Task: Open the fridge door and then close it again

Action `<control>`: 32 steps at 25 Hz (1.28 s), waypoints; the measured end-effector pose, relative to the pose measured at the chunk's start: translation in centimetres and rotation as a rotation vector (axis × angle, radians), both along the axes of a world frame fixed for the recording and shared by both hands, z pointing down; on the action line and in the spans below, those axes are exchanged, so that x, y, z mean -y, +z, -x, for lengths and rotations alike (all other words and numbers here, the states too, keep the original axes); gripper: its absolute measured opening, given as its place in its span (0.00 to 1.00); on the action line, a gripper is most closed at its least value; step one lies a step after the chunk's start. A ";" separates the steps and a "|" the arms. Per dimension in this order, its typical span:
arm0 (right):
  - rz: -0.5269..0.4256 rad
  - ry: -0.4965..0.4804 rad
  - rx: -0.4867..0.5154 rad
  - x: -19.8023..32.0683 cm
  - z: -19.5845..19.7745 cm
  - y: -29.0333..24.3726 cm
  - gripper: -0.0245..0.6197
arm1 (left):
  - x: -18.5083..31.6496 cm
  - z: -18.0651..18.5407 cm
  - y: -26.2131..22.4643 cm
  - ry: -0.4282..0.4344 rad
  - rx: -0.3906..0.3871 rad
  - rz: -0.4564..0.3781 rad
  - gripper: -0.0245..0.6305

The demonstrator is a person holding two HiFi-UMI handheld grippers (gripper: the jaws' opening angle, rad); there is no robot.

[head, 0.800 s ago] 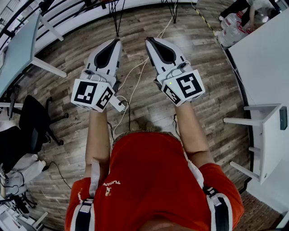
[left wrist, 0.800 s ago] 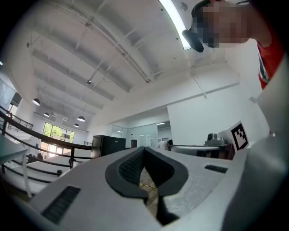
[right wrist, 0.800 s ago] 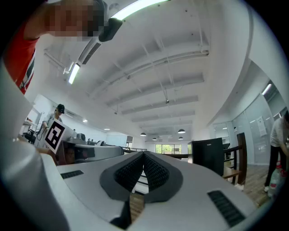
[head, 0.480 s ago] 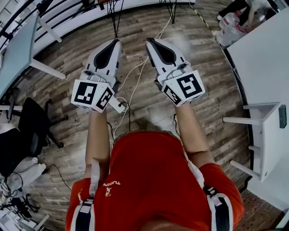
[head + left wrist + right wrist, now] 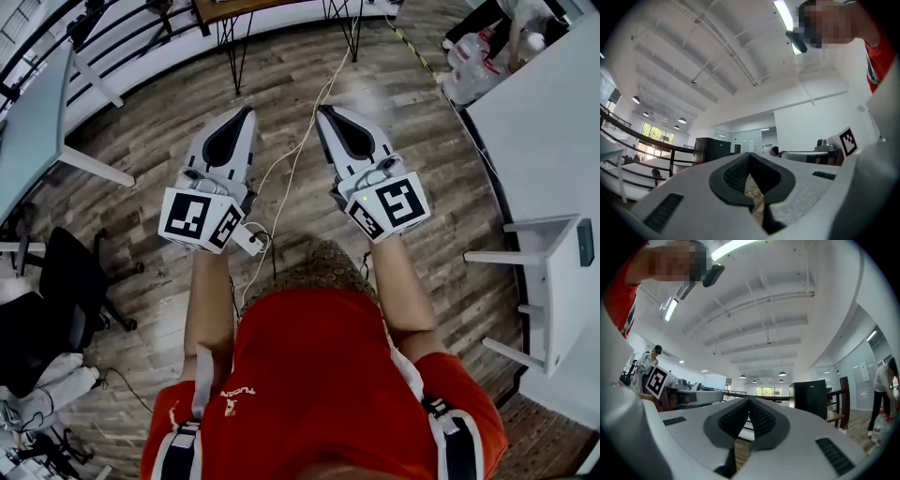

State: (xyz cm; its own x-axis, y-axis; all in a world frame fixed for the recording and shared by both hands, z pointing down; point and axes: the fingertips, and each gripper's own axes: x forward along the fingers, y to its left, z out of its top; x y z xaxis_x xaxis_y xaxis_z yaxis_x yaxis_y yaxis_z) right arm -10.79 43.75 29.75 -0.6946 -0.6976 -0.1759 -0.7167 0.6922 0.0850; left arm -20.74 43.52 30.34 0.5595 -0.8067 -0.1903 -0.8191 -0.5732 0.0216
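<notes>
A tall black fridge stands far off across the room, its door closed; it shows in the left gripper view (image 5: 712,149) and in the right gripper view (image 5: 810,399). It is out of the head view. My left gripper (image 5: 246,112) and right gripper (image 5: 324,112) are held side by side in front of my chest, over the wooden floor. Both point ahead, a little above level. The left gripper's (image 5: 749,155) jaws are shut with nothing between them. The right gripper's (image 5: 749,401) jaws are likewise shut and empty.
A white table (image 5: 553,141) stands at my right and a grey desk (image 5: 37,122) with a black chair (image 5: 66,272) at my left. White cables (image 5: 291,169) run along the floor ahead. Water bottles (image 5: 469,66) and a person (image 5: 886,380) are at the far right.
The floor has slid down the head view and a table's legs have come into view at the top. Both grippers stay shut, side by side.
</notes>
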 end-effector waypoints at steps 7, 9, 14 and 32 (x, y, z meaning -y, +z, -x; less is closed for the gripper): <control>-0.026 0.015 -0.001 7.2 0.0 0.3 0.08 | 6.9 1.1 0.0 -0.012 0.009 -0.011 0.05; -0.034 0.011 -0.004 10.1 -0.2 0.4 0.08 | 9.8 0.9 0.1 -0.017 0.017 -0.012 0.05; -0.048 -0.017 -0.014 18.6 -1.9 0.1 0.08 | 18.4 -1.0 -0.4 -0.041 0.033 -0.012 0.05; -0.039 -0.119 0.011 43.4 -8.1 -1.2 0.08 | 43.2 -7.2 -2.0 -0.128 0.054 0.002 0.05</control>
State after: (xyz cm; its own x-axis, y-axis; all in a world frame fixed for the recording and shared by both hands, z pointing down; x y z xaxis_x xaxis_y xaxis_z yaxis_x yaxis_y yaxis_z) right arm -2.68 0.33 28.53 -0.7697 -0.6031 -0.2094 -0.6310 0.7684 0.1065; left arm -13.56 0.33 28.29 0.4611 -0.8725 -0.1615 -0.8857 -0.4637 -0.0235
